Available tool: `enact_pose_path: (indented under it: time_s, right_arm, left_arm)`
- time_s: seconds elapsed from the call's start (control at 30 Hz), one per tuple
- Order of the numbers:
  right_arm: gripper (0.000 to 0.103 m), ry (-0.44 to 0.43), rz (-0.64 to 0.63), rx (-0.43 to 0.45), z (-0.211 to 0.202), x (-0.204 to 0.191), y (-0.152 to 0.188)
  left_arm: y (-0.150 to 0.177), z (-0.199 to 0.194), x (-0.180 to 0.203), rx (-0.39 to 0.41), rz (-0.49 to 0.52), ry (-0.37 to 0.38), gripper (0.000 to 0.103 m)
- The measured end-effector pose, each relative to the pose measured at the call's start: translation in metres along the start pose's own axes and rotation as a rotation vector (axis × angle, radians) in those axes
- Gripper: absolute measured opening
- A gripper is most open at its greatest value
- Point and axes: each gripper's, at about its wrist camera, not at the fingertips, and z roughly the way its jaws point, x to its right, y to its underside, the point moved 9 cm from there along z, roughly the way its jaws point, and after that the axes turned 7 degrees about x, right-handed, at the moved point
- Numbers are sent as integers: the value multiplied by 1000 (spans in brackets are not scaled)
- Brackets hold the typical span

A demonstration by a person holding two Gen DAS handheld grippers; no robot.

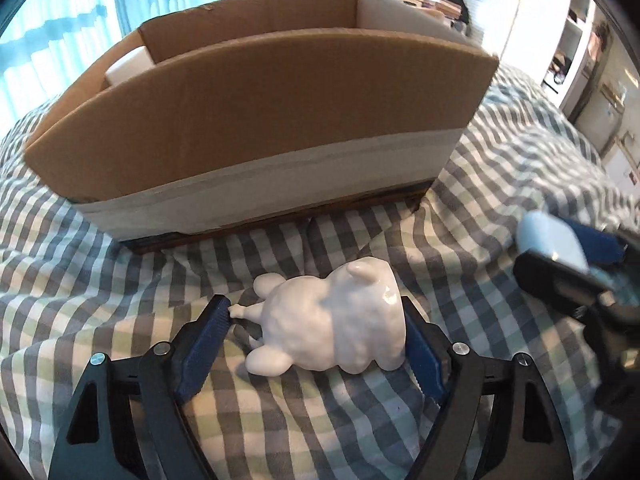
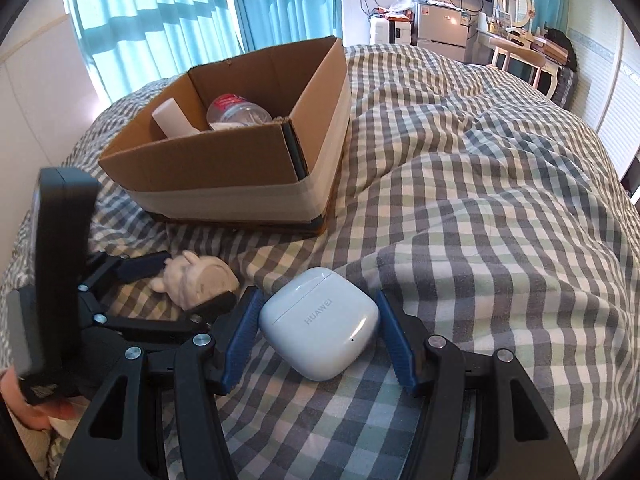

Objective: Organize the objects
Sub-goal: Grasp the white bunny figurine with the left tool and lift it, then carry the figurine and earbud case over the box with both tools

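A white ceramic animal figurine (image 1: 332, 316) lies on its side on the checked bedspread, between the open fingers of my left gripper (image 1: 316, 308); the right pad touches it, the left pad is at its small paw. It also shows in the right wrist view (image 2: 196, 280). A pale blue Huawei earbud case (image 2: 320, 322) lies between the open fingers of my right gripper (image 2: 318, 300), with small gaps on both sides. It also shows in the left wrist view (image 1: 552, 240). An open cardboard box (image 2: 224, 168) stands behind both, holding a plastic bottle (image 2: 236, 110) and a white tube (image 2: 172, 118).
The checked bedspread (image 2: 480, 200) is rumpled with folds to the right of the box (image 1: 256, 120). Blue curtains (image 2: 160, 12) hang behind. A desk with a mirror (image 2: 516, 40) and a small fridge (image 2: 444, 28) stand at the far wall.
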Motion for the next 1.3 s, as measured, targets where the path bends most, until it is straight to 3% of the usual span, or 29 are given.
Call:
enact_pose_path:
  time_s: [0.3,0.73,0.9,1.07,1.3]
  right_arm:
    - [59,39,-30,29,-15,-4,3]
    - [59,32,-97,188,-95,-49,-15]
    - [59,34,-124,231,-123,-66,-23]
    - [59,-38,-126,277,-148,-83,-37]
    - [58,-47,-188,322,-166,-101,-70]
  left_arm:
    - [-5,-60,-17,106,-75,-10,84]
    - [-17,-154,-32,294,-54,-62,84]
    - [-21,-191,-37,342,-51,-77,84]
    - [-29,-215,-36,369,-45,-73,84]
    - [-66,-231,-44,395,-28,-84,84]
